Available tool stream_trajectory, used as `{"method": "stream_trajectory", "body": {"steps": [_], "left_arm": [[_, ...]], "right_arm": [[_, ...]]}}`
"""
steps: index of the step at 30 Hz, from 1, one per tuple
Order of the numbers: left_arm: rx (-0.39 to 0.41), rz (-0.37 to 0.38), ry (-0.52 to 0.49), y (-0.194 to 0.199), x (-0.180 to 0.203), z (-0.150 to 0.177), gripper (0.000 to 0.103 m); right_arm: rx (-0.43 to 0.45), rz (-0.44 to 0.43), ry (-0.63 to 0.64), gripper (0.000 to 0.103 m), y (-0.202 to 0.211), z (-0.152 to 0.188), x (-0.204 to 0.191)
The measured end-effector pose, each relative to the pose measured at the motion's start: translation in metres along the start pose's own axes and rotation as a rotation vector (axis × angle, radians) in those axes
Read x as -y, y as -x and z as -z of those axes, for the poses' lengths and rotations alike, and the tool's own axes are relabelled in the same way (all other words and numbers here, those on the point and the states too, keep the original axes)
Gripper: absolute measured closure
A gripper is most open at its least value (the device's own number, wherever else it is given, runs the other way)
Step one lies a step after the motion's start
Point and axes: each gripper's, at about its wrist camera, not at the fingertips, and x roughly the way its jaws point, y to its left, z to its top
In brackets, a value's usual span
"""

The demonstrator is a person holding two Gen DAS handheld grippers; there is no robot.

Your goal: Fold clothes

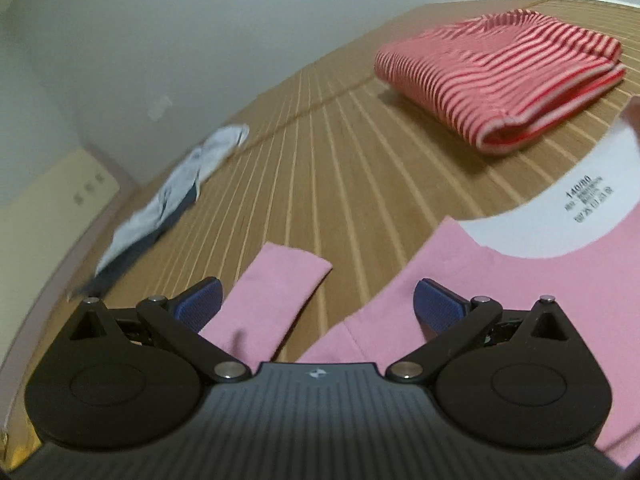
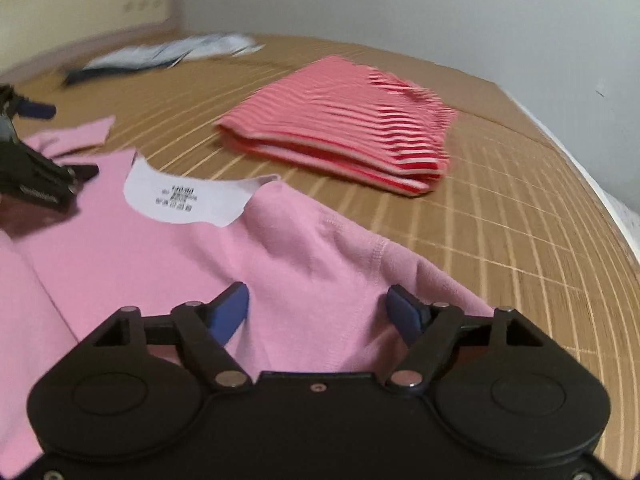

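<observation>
Left tongs (image 1: 318, 306) at the lower middle of the left wrist frame, spread wide, blue pads (image 1: 200, 303) apart, pinching nothing. Low over the pink shirt (image 1: 500, 284), one pad over a sleeve (image 1: 276, 292) reaching up at lower centre, the other over the shirt's body at lower right. White collar lining (image 1: 568, 216) with printed size text at right of frame.

Right tongs (image 2: 318, 312) at the lower middle of the right wrist frame, likewise spread, blue pads (image 2: 230, 314) either side of a raised ridge of pink shirt (image 2: 200, 256); whether touching the cloth cannot be told. White lining (image 2: 188, 200) left of centre. Left tongs (image 2: 56, 140) also seen at the left edge of this frame, over the shirt.

Beyond the shirt, a folded striped top (image 1: 500, 76) in red and pink at upper right of the left frame, and upper centre (image 2: 344, 124) of the right frame, apart from the shirt. Farther out, crumpled jeans (image 1: 168, 200) in pale and dark blue at mid left, blurred; in the right frame at upper left (image 2: 160, 54).

All lying on a slatted bamboo mat (image 1: 360, 152). Pale wall (image 1: 160, 20) behind.
</observation>
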Motion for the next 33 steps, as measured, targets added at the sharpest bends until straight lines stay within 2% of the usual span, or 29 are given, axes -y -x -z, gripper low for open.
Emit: {"method": "stream_trajectory", "body": {"steps": [4,7,10,12,16,18,21,23,25,28,30,31,33], "left_arm": [[0.005,0.046,0.048,-0.022,0.006,-0.023,0.0],[-0.033,0.087,0.078,-0.027,0.004,-0.035,0.0],[-0.054,0.092,0.122,-0.007,-0.004,-0.032,0.0],[-0.059,0.105,0.123,0.018,-0.006,-0.022,0.0],[-0.062,0.194,0.17,0.093,0.0,0.009,0.0],[-0.063,0.239,0.195,0.131,0.003,0.025,0.0],[-0.038,0.337,0.229,0.184,0.012,0.048,0.0],[-0.022,0.407,0.191,0.208,0.025,0.062,0.0],[-0.008,0.421,0.103,0.222,0.043,0.077,0.0],[0.01,0.419,-0.017,0.223,0.068,0.093,0.0],[0.008,0.414,-0.048,0.222,0.074,0.098,0.0],[0.014,0.421,-0.046,0.224,0.073,0.101,0.0],[0.025,0.428,-0.035,0.23,0.068,0.109,0.0]], "right_arm": [[0.037,0.04,-0.079,0.026,-0.011,-0.002,0.017],[0.047,0.049,-0.147,0.025,-0.013,0.0,0.035],[0.059,0.02,-0.198,0.025,-0.011,0.002,0.049],[0.068,0.0,-0.219,0.024,-0.008,0.003,0.054],[0.076,-0.019,-0.219,0.022,-0.004,0.0,0.056],[0.087,-0.067,-0.241,0.022,0.01,-0.004,0.06],[0.192,-0.171,-0.328,0.021,0.053,-0.012,0.08],[0.278,-0.244,-0.363,0.017,0.089,-0.011,0.092],[0.312,-0.299,-0.332,0.01,0.121,-0.002,0.096],[0.232,-0.322,-0.154,0.007,0.147,0.03,0.071],[0.2,-0.335,-0.082,0.007,0.156,0.056,0.049],[0.188,-0.331,-0.052,0.007,0.159,0.069,0.038],[0.178,-0.22,0.003,0.007,0.164,0.086,0.012]]}}
